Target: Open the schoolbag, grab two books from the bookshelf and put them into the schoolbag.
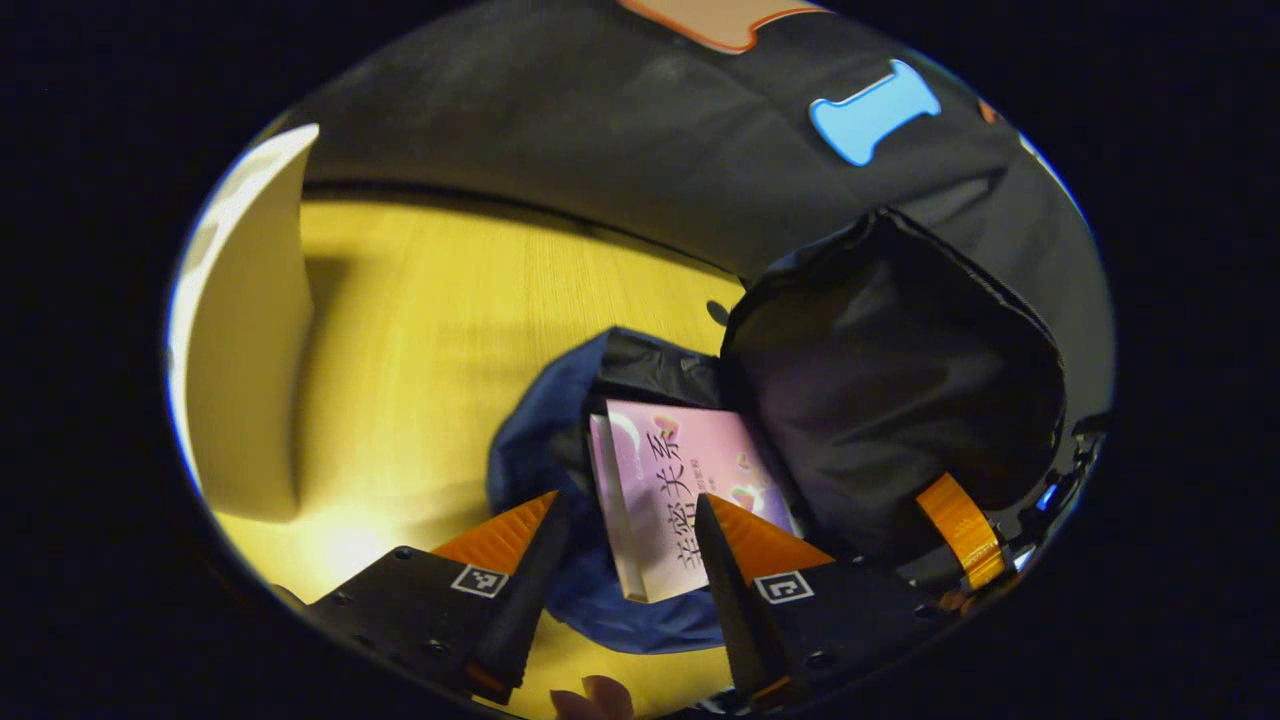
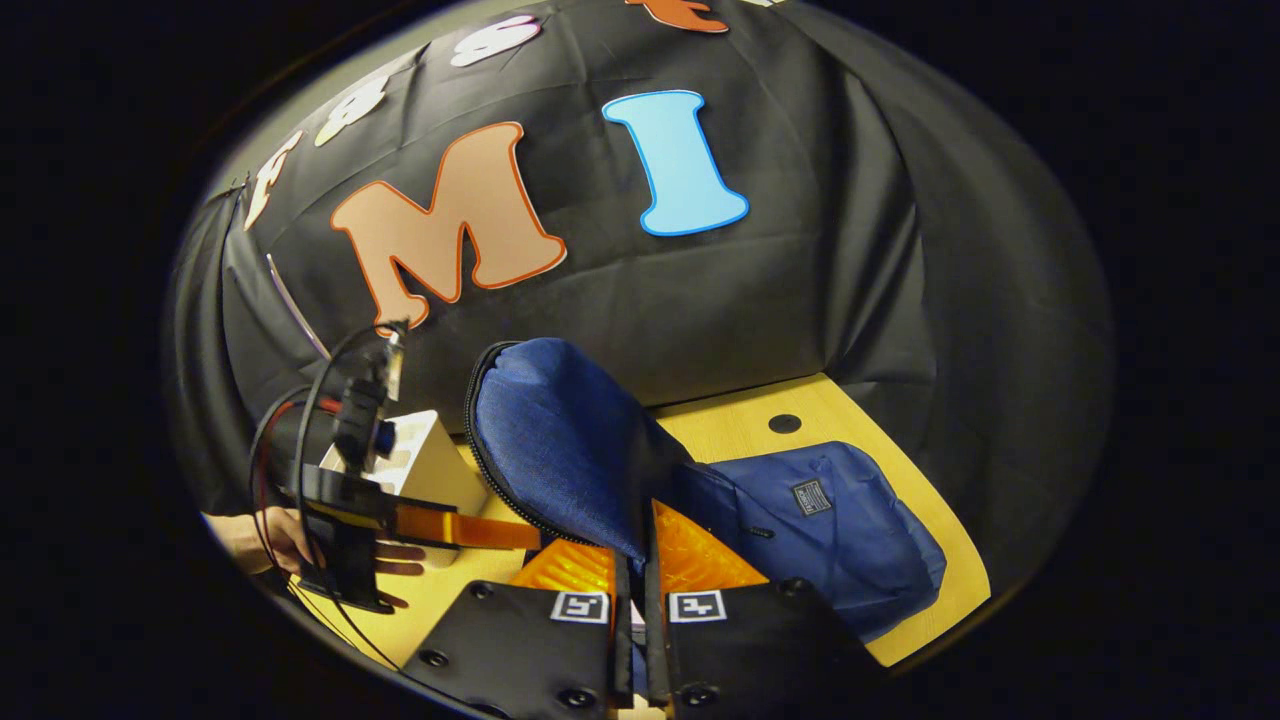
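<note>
I count one pink paperback book (image 1: 690, 490) inside one blue fabric schoolbag (image 2: 810, 530); left gripper (image 1: 625, 545) jaws apart, right gripper (image 2: 635, 590) jaws pinching its flap (image 2: 560, 440).

A yellow wooden table (image 1: 440, 330) with a dark round hole (image 2: 784, 423); black cloth wall (image 2: 800, 280) behind.

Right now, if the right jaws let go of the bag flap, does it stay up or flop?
Likely flops. The flap is thin fabric, standing only where the right gripper pinches its edge, and it bulges and curves above that. It probably drops back over the opening and the pink book inside. It looks light, so it should need little holding force.
</note>
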{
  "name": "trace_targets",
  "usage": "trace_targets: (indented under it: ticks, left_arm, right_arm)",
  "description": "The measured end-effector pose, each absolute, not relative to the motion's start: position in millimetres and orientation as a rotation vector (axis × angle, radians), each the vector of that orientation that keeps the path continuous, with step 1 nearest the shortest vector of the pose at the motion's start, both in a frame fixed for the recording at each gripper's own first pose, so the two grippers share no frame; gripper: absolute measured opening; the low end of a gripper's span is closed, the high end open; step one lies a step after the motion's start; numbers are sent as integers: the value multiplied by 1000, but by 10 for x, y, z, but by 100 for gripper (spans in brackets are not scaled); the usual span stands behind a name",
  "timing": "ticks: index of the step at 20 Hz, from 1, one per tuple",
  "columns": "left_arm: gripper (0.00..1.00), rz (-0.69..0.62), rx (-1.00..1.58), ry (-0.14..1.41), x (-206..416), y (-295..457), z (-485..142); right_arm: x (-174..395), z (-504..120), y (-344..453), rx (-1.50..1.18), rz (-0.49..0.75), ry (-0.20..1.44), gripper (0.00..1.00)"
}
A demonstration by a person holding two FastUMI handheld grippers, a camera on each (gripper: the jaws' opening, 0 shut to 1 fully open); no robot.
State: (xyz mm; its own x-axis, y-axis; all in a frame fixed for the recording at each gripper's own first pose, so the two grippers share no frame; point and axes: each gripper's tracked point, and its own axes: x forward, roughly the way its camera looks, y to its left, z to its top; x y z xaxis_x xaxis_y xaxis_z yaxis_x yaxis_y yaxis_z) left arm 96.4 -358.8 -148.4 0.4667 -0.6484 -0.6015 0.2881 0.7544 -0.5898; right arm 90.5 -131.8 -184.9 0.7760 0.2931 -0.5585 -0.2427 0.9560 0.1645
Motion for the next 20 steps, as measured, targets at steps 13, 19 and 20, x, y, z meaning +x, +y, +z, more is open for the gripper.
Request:
trace_targets:
  ticks: [13, 19, 20]
  left_arm:
    - [91, -386, -115, 369, 1317, -2335, 15]
    - [94, -319, -142, 320, 1084, -1827, 302]
    - [94, -310, -149, 310, 1034, -1736, 362]
  right_arm:
    - [780, -1914, -1178, 13, 280, 620, 8]
    - [630, -1962, -941, 17, 306, 632, 45]
    - [595, -1976, -902, -2, 306, 633, 56]
